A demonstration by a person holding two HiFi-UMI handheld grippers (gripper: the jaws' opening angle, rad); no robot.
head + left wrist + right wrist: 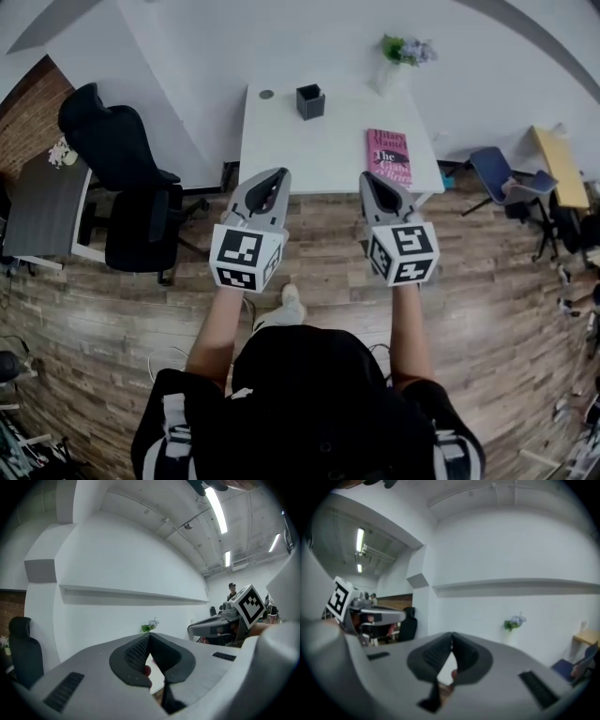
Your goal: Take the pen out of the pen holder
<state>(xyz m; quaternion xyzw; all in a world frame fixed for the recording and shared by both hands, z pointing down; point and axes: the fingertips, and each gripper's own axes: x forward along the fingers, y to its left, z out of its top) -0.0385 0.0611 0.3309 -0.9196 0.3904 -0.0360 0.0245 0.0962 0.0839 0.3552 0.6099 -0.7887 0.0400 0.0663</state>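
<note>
The left gripper (278, 176) and right gripper (368, 180) are held side by side before the table (281, 141). Both pairs of jaws are closed tip to tip, and nothing is gripped. The pen holder (310, 101) is set near the table's far edge, well apart from both grippers. Its contents are too small to be told.
</note>
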